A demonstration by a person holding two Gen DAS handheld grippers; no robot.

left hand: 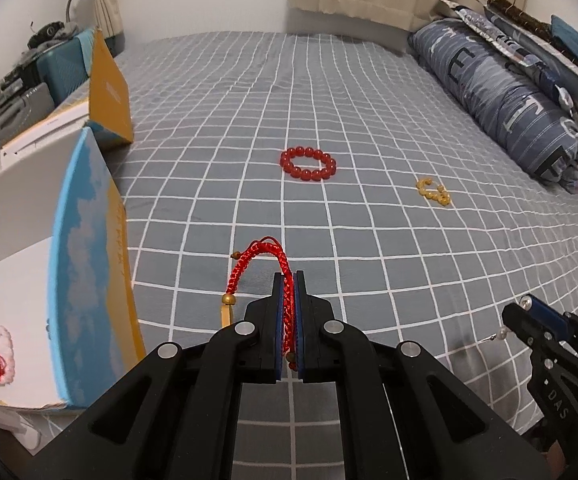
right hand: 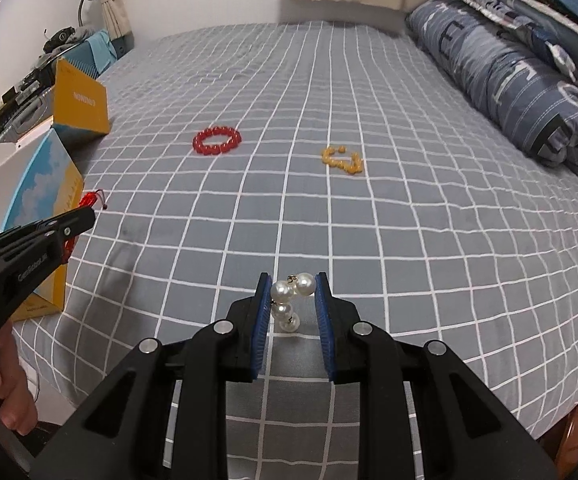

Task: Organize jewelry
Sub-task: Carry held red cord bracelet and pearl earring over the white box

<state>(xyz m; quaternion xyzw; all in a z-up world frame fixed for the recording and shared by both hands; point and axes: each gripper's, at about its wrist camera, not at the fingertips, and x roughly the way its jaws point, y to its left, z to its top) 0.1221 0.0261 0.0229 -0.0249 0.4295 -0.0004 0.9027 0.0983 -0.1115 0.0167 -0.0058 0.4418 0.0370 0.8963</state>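
Note:
My left gripper (left hand: 288, 280) is shut on a red braided cord bracelet (left hand: 257, 264) with gold beads, which arches up out of the blue pads above the bed. My right gripper (right hand: 292, 284) is shut on a cluster of white pearls (right hand: 291, 294) held between its blue pads. A red bead bracelet (left hand: 308, 164) (right hand: 217, 141) and a yellow bead bracelet (left hand: 433, 191) (right hand: 343, 159) lie flat on the grey checked bedsheet (left hand: 329, 92), further out. An open white box (left hand: 13, 300) with blue and yellow flaps stands at the left; a pink bracelet (left hand: 3, 342) and a red cord lie inside.
A rolled blue quilt (left hand: 501, 92) and pillows line the right side of the bed. A yellow box lid (left hand: 111, 92) stands upright at the left edge, with a cluttered bedside shelf (left hand: 17, 80) behind it. A hand (right hand: 1, 388) holds the left gripper's handle.

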